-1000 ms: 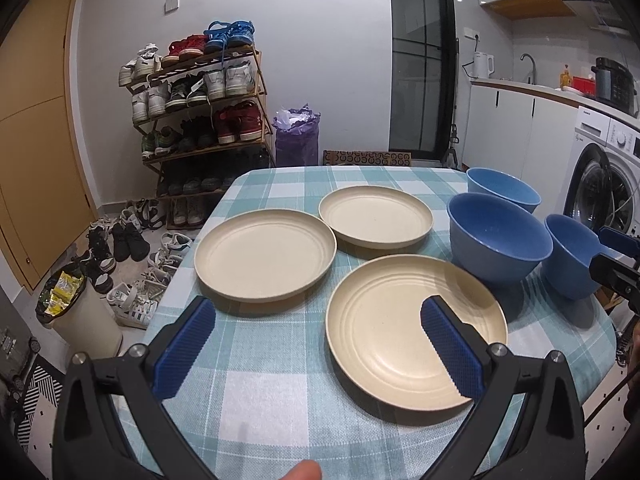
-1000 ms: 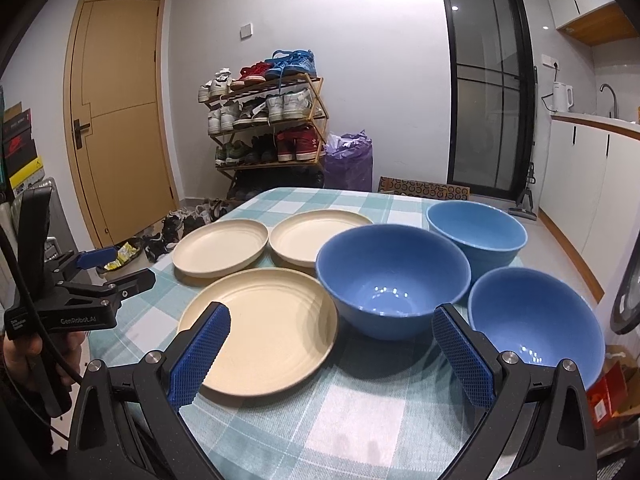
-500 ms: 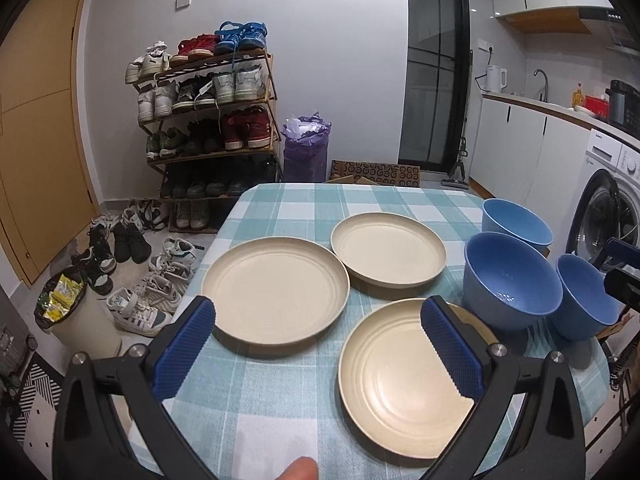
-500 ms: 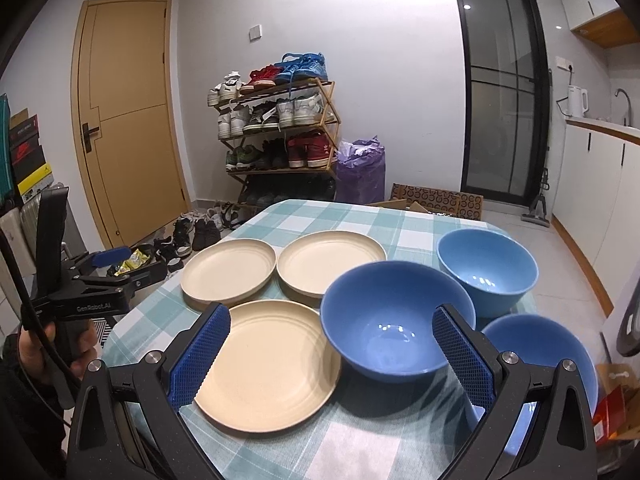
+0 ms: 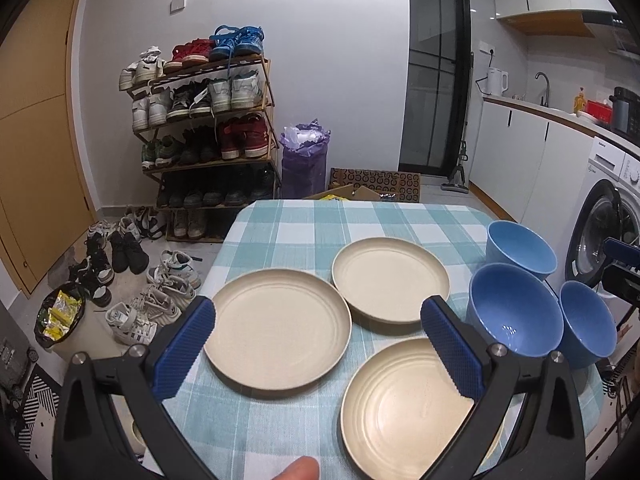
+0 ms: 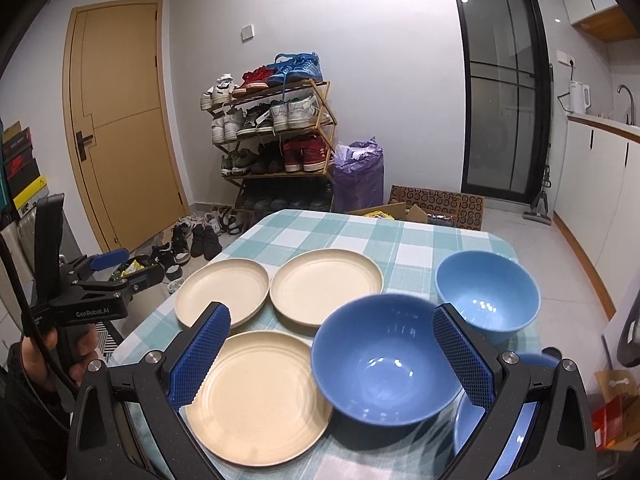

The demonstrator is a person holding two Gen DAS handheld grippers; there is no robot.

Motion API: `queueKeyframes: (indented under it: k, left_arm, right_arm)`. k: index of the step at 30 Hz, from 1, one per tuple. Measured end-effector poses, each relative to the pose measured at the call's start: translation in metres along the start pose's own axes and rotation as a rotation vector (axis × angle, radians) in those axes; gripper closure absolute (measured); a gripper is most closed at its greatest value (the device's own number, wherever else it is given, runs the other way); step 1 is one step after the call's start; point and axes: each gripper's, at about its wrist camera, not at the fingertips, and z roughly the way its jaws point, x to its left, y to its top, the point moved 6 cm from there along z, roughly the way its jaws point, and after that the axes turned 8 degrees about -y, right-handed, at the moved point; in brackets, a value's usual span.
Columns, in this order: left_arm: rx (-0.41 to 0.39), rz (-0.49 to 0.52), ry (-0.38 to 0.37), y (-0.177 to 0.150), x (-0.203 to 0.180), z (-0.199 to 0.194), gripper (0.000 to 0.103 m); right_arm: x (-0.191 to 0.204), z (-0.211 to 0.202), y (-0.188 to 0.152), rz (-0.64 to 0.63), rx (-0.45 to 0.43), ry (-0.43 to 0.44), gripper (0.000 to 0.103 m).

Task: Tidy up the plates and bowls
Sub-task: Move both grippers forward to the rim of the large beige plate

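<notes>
Three cream plates lie on the checked tablecloth: a left plate (image 5: 276, 326), a far plate (image 5: 390, 278) and a near plate (image 5: 412, 404). Three blue bowls stand to their right: a middle bowl (image 5: 514, 308), a far bowl (image 5: 520, 248) and a near bowl (image 5: 586, 322). My left gripper (image 5: 318, 350) is open and empty, held above the near table edge before the plates. My right gripper (image 6: 330, 358) is open and empty, above the near plate (image 6: 256, 394) and the middle bowl (image 6: 384, 358). The far bowl (image 6: 486, 290) sits beyond it.
The table (image 5: 304, 224) has a teal and white checked cloth. A shoe rack (image 5: 204, 132) and loose shoes stand on the floor to the left. A washing machine (image 5: 608, 216) and kitchen counter are at the right. A purple bag (image 5: 304, 160) stands beyond the table.
Both grippers have drawn back and risen from the table, so the plates and bowls look smaller and lower in view. Both stay open. Nothing on the table moved.
</notes>
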Motion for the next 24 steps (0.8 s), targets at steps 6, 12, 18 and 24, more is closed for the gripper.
queueKeyframes:
  k: [6, 12, 18, 24]
  left_arm:
    - [-0.004, 0.024, -0.009, 0.019, -0.002, 0.010, 0.000]
    - [0.019, 0.030, -0.046, 0.030, -0.004, 0.026, 0.000]
    - [0.010, 0.048, -0.040, 0.044, -0.007, 0.037, 0.000]
    - [0.006, 0.034, -0.039, 0.058, -0.002, 0.051, 0.000]
  right_arm:
    - [-0.004, 0.010, 0.023, -0.026, 0.020, -0.001, 0.000]
    - [-0.011, 0.022, 0.047, -0.007, 0.030, 0.005, 0.000]
    - [-0.014, 0.031, 0.067, -0.007, 0.033, 0.012, 0.000]
    - [-0.019, 0.052, 0.079, -0.016, 0.065, 0.004, 0.000]
